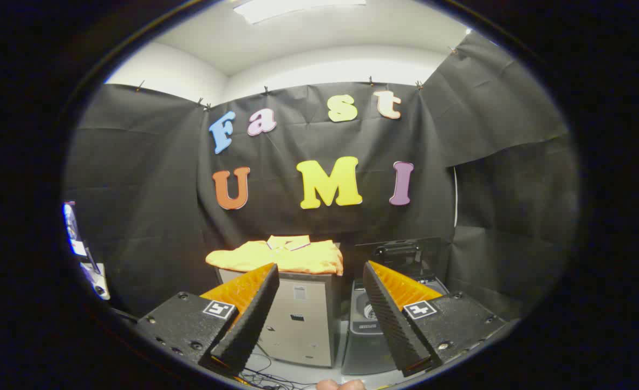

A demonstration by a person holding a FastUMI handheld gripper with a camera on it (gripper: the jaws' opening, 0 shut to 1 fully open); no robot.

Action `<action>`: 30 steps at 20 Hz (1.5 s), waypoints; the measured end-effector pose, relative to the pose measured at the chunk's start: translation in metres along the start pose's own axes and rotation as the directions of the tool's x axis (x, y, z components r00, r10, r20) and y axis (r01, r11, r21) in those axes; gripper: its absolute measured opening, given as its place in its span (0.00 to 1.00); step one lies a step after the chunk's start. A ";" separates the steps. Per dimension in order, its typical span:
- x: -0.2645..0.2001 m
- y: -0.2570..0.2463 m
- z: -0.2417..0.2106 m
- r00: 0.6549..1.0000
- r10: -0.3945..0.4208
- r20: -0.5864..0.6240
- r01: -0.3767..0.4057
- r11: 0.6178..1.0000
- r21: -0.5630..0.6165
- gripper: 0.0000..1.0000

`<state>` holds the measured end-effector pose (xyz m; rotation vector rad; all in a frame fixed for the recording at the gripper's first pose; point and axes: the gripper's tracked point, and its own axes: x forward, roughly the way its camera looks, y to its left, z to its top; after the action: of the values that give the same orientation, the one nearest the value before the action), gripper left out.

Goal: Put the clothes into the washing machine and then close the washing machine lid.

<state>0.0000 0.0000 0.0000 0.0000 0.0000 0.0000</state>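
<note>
Forward along jaws, facing booth wall (135,179)

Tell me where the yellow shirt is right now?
The folded yellow shirt lies on top of the grey box-shaped cabinet, beyond the open gripper, left of the dark washing machine.

We see a bright ceiling light (298,8) overhead, dim booth below, sharp centre, fisheye bending at edges.
</note>
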 end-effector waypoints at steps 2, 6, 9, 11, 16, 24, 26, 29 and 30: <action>0.000 -0.002 0.006 1.000 -0.003 0.013 0.003 1.000 0.003 0.98; 0.006 -0.007 0.015 1.000 -0.012 0.026 0.011 1.000 0.022 0.98; 0.011 -0.004 0.019 1.000 -0.003 0.021 0.003 1.000 0.009 0.98; 0.013 0.000 0.023 1.000 0.004 0.024 -0.004 1.000 -0.005 0.98; 0.018 0.008 0.032 0.999 0.000 0.036 0.000 1.000 0.001 0.98; 0.029 0.039 0.035 1.000 -0.015 0.022 0.015 1.000 0.003 0.98; 0.033 0.049 0.038 1.000 -0.021 0.022 0.021 1.000 0.009 0.98; 0.044 0.063 0.041 0.999 -0.040 0.023 0.040 0.999 0.011 0.98; 0.049 0.068 0.039 0.999 -0.045 0.020 0.045 0.999 0.011 0.98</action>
<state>0.0488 0.0683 0.0391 0.0110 -0.0204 -0.0448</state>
